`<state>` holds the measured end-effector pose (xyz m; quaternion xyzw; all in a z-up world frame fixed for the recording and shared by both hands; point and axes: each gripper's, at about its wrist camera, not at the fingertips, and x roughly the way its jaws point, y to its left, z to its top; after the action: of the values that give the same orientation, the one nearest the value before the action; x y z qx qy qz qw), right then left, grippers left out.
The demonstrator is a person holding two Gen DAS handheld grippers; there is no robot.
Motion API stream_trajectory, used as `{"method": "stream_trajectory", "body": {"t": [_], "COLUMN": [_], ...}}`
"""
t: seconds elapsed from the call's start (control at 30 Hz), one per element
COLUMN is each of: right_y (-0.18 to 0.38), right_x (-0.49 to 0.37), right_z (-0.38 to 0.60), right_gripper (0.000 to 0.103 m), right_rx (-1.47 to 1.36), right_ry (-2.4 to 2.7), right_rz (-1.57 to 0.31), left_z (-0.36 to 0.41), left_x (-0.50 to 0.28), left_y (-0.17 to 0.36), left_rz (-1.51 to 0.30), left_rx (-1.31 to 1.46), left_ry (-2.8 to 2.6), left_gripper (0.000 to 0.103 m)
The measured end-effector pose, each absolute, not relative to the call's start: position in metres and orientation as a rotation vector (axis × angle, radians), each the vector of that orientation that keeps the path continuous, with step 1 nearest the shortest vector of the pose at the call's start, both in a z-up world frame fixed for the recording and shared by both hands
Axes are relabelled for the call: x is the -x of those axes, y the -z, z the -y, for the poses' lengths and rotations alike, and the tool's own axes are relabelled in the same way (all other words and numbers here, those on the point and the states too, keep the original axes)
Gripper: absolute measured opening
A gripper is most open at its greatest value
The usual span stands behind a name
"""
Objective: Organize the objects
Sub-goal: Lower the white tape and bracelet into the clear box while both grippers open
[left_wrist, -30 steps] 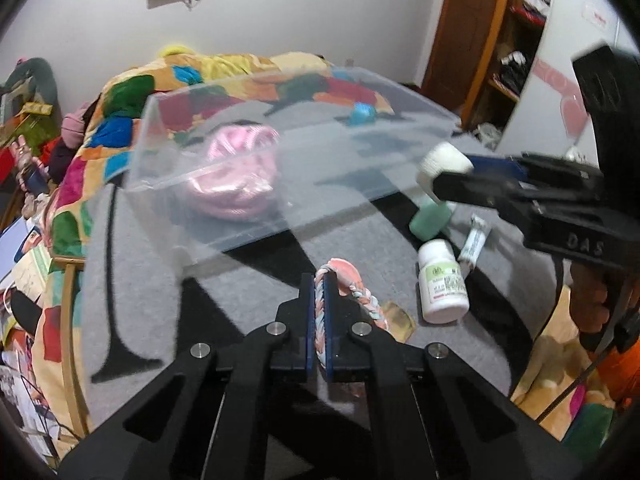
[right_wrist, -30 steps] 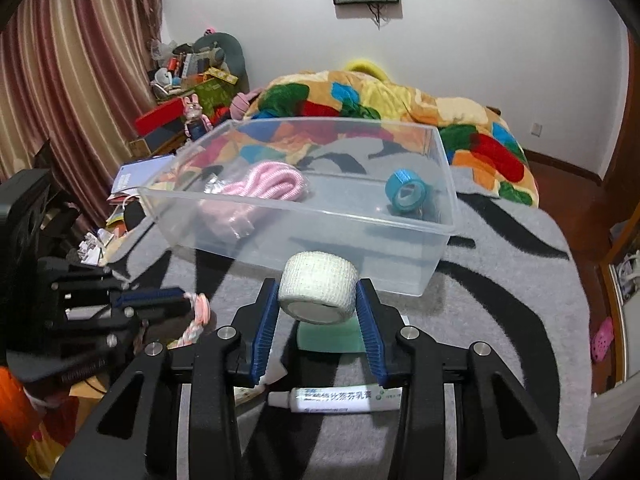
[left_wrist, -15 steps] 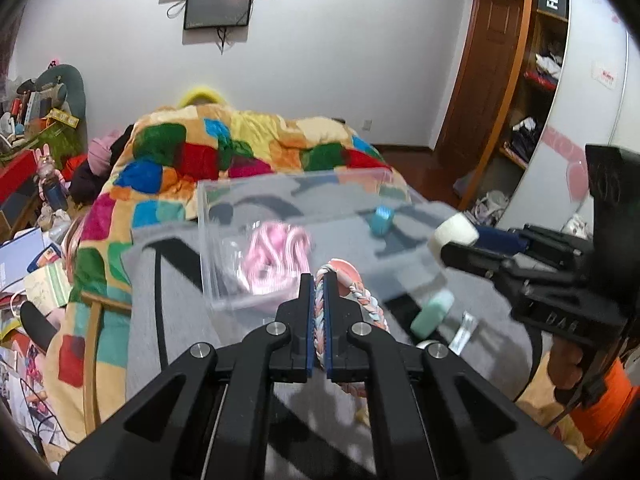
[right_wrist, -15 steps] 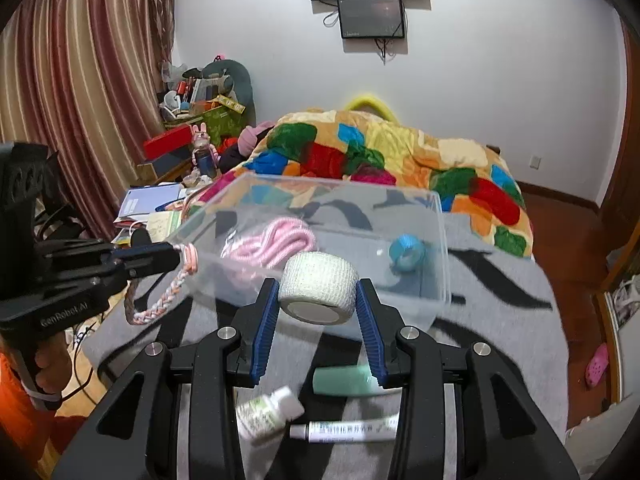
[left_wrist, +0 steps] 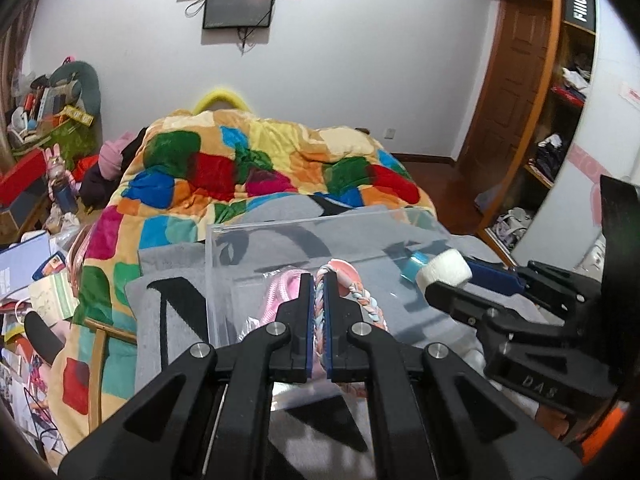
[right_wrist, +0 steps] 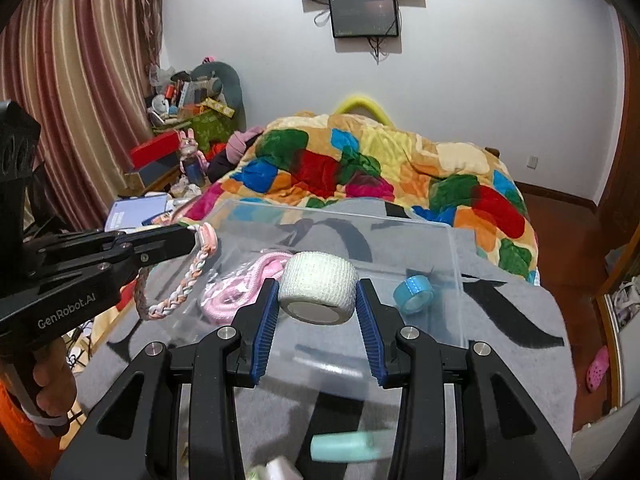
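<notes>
My left gripper [left_wrist: 319, 280] is shut on a braided pink, white and blue loop [left_wrist: 358, 292]; the loop hangs from it over the left end of the clear plastic bin [right_wrist: 454, 264] in the right wrist view [right_wrist: 176, 288]. My right gripper [right_wrist: 318, 284] is shut on a white bandage roll [right_wrist: 318, 294], held above the bin's near wall; the roll also shows in the left wrist view [left_wrist: 444, 270]. Inside the bin lie a pink cord bundle [right_wrist: 240, 288] and a blue tape roll [right_wrist: 414, 296].
The bin stands on a grey and black blanket [right_wrist: 512, 344] on a bed with a patchwork quilt [right_wrist: 360, 168]. A mint green tube [right_wrist: 348, 446] and a white bottle [right_wrist: 276, 470] lie on the blanket near me. Clutter fills the floor at the left.
Both grippers have risen and moved forward over the bin, each keeping its object. The bottle and tubes on the blanket have dropped toward the bottom of the views.
</notes>
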<state>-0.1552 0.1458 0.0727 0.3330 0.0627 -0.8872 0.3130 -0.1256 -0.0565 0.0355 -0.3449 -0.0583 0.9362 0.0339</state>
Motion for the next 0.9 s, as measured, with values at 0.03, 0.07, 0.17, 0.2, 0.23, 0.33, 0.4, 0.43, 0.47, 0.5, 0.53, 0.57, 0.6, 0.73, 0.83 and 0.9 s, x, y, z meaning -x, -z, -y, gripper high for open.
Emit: {"method": "stream_trajectory", "body": {"t": [0.03, 0.07, 0.17, 0.2, 0.23, 0.33, 0.4, 0.43, 0.47, 0.5, 0.53, 0.57, 0.6, 0.73, 0.83, 0.9], "right_y": [-0.069, -0.067, -0.055, -0.051, -0.048, -0.038, -0.033, -0.031, -0.031, -0.031, -0.031, -0.031, -0.031, -0.034, -0.038, -0.04], "right_x": [0.161, 0.164, 0.176, 0.178, 0.18, 0.185, 0.186, 0.187, 0.188, 0.189, 0.189, 0.189, 0.19, 0.187, 0.182, 0.177], "right_z": [-0.142, -0.14, -0.133, -0.131, -0.129, -0.124, -0.121, -0.121, -0.121, -0.121, -0.122, -0.122, -0.122, -0.125, -0.129, -0.133], "right_gripper": [0.036, 0.036, 0.036, 0.036, 0.036, 0.036, 0.037, 0.037, 0.037, 0.037, 0.037, 0.037, 0.038, 0.049, 0.056, 0.057], "right_rx": [-0.898, -0.913, -0.971, -0.987, -1.001, -1.034, -1.05, -1.056, -1.056, -1.059, -1.061, -1.063, -1.065, -1.056, -1.036, -1.021], "right_ry": [2.336, 2.333, 2.32, 2.317, 2.315, 2.31, 2.305, 2.302, 2.302, 2.301, 2.298, 2.295, 2.294, 2.304, 2.308, 2.314], "right_rz": [-0.173, -0.18, -0.186, -0.188, -0.194, -0.218, -0.234, -0.237, -0.229, -0.227, -0.226, -0.227, -0.231, -0.239, -0.249, -0.265], "left_z": [0.057, 0.058, 0.058, 0.057, 0.057, 0.054, 0.054, 0.054, 0.054, 0.054, 0.054, 0.052, 0.05, 0.044, 0.039, 0.038], "left_x": [0.13, 0.135, 0.145, 0.147, 0.149, 0.157, 0.161, 0.162, 0.163, 0.163, 0.163, 0.163, 0.162, 0.153, 0.143, 0.137], "left_y": [-0.032, -0.029, -0.018, -0.015, -0.012, -0.002, 0.005, 0.007, 0.01, 0.012, 0.014, 0.014, 0.014, 0.01, 0.002, -0.003], "left_rz": [0.191, 0.203, 0.216, 0.216, 0.214, 0.194, 0.193, 0.196, 0.203, 0.209, 0.208, 0.196, 0.183, 0.141, 0.085, 0.068], "left_rx": [1.077, 1.093, 1.127, 1.134, 1.142, 1.191, 1.232, 1.248, 1.265, 1.273, 1.282, 1.281, 1.28, 1.261, 1.228, 1.207], "left_ry": [-2.878, -2.876, -2.887, -2.889, -2.892, -2.883, -2.863, -2.852, -2.84, -2.833, -2.828, -2.828, -2.829, -2.825, -2.85, -2.861], "left_gripper": [0.003, 0.003, 0.003, 0.003, 0.003, 0.003, 0.003, 0.003, 0.004, 0.006, 0.007, 0.008, 0.011, 0.027, 0.043, 0.054]}}
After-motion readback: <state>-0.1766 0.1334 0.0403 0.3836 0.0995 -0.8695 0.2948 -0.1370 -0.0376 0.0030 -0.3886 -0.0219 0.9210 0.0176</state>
